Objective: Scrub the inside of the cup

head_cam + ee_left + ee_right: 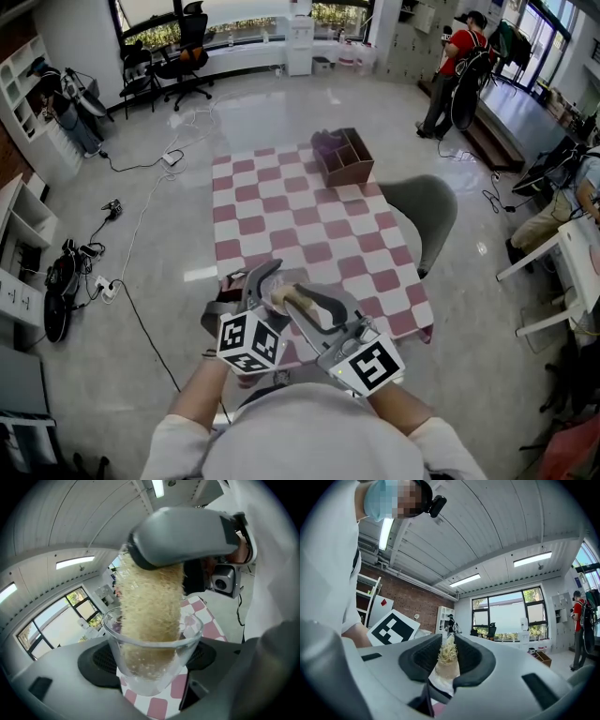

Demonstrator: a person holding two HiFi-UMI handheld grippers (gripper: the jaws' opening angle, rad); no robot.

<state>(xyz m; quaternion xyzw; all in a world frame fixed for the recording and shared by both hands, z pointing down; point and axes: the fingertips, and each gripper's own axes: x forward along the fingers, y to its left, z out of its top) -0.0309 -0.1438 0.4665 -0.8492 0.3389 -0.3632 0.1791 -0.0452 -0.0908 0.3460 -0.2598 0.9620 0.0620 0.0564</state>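
A clear glass cup (140,682) sits between the jaws of my left gripper (152,662), which is shut on it. A pale fibrous loofah scrubber (151,603) hangs down into the cup and reaches near its bottom. My right gripper (180,537) is shut on the scrubber's upper end. In the right gripper view the loofah (446,668) is pinched between the dark pads of that gripper (449,656). In the head view both grippers meet close to my body, the left gripper (260,289) beside the right gripper (307,304), over the table's near edge.
The table with a pink and white checked cloth (309,225) carries a brown wooden box (342,157) at its far end. A grey chair (427,211) stands at the table's right. Cables (141,187) lie on the floor to the left. A person in red (457,70) stands far back.
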